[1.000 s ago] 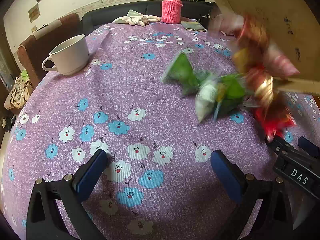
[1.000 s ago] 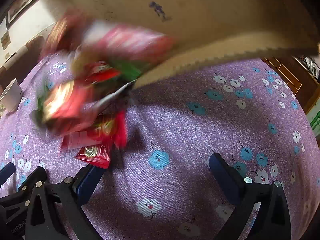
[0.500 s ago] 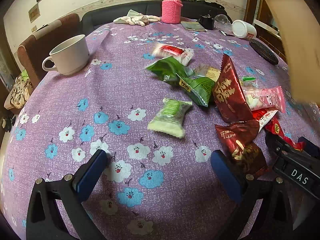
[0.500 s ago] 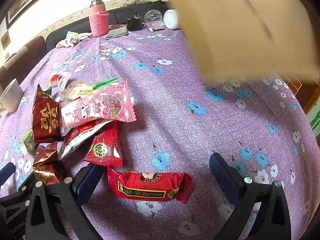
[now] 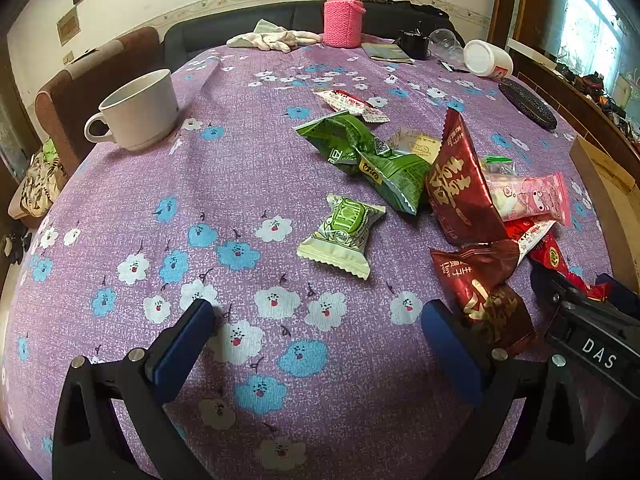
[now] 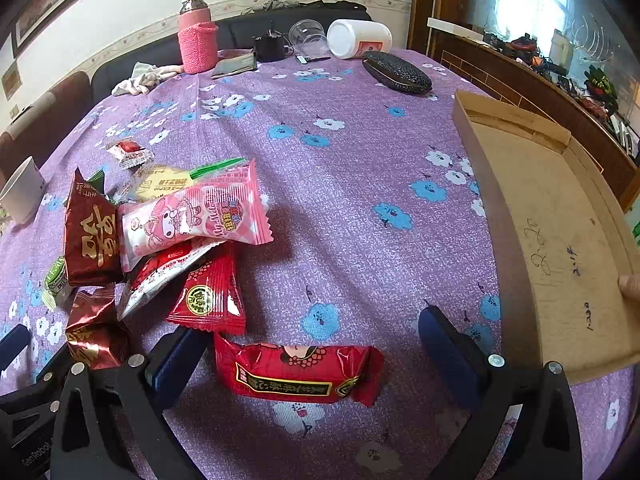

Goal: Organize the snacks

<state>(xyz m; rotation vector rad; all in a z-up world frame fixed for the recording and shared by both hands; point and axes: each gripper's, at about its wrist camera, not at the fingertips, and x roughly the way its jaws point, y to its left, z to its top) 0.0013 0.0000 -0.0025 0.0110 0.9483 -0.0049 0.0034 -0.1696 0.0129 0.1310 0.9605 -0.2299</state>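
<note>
Hovering over scattered snacks (image 5: pixel 400 176), left tongs (image 5: pixel 316 332) and right tongs (image 6: pixel 312 340) gape, holding nothing.

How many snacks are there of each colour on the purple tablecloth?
Green packets: 3
Dark red packets: 2
Bright red packets: 2
Red-and-white packets: 2
Pink packet: 1
Yellow packet: 1
Total: 11

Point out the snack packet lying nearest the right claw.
The long red packet with the yellow label, lying crosswise just ahead of the open right claw. The pink packet and the other red ones sit farther off to the left.
</note>
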